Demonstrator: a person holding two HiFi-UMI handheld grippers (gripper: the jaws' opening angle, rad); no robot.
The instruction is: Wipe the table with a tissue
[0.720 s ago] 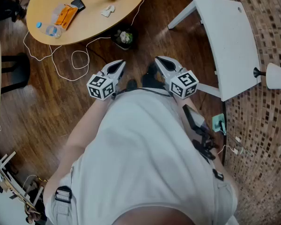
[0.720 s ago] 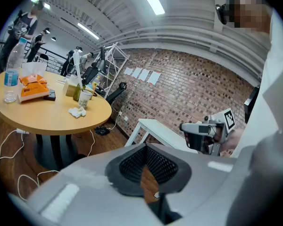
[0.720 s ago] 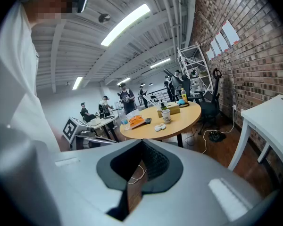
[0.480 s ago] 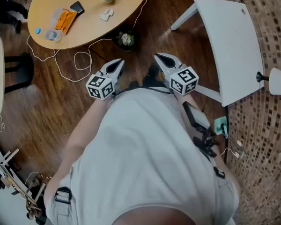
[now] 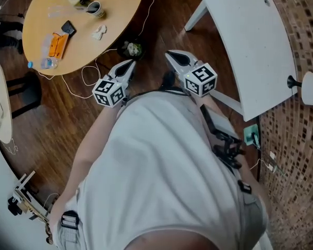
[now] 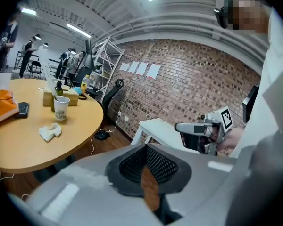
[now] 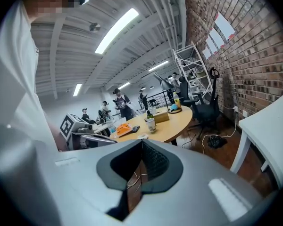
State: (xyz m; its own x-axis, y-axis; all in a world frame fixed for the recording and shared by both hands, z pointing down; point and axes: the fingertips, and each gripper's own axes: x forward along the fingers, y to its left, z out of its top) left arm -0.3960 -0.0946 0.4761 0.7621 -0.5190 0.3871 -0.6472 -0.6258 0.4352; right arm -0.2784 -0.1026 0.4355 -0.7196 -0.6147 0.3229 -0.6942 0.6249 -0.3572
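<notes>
The left gripper (image 5: pixel 128 65) and right gripper (image 5: pixel 173 56) are held side by side, jaws closed on nothing. Open wooden floor (image 5: pixel 159 25) is seen just ahead. Farther ahead-left, the tissue (image 5: pixel 98 32) is seen lying near the edge of the round table (image 5: pixel 120 14), well apart from both.

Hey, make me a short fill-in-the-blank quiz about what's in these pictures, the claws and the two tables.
1. The crumpled tissue lies on the round table, near a paper ___.
2. The left claw and the right claw are both ___, holding nothing.
3. The rectangular table at the person's right is ___ in colour.
Missing words: cup; shut; white.
</notes>
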